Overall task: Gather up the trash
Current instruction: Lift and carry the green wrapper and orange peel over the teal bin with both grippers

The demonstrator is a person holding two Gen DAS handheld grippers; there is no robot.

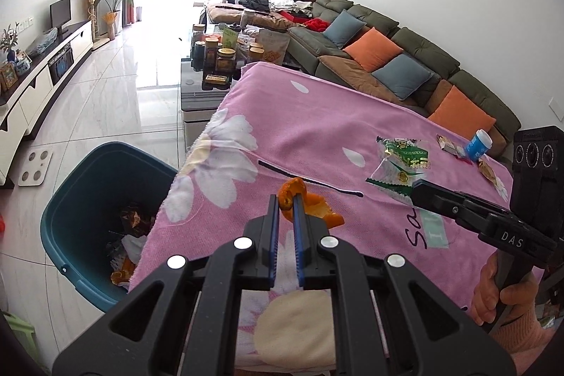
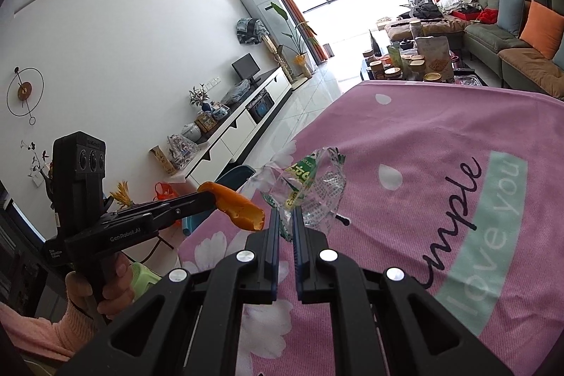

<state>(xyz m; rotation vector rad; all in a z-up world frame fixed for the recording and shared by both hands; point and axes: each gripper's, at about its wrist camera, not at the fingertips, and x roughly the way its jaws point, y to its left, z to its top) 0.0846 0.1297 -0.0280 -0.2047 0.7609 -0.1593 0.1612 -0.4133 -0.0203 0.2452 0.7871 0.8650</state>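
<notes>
My left gripper [image 1: 285, 203] is shut on an orange peel [image 1: 310, 203] and holds it just above the pink cloth [image 1: 299, 129]; the peel also shows in the right wrist view [image 2: 239, 207]. My right gripper [image 2: 285, 217] is shut on a clear green-printed wrapper [image 2: 313, 185], lifted off the cloth; the wrapper also shows in the left wrist view [image 1: 402, 164]. A teal bin [image 1: 88, 199] with trash in it stands on the floor left of the table.
More wrappers [image 1: 447, 143] and a blue and white bottle [image 1: 477, 145] lie at the table's far right edge. A low table with jars [image 1: 218, 59] stands beyond. A sofa [image 1: 405, 66] runs along the right.
</notes>
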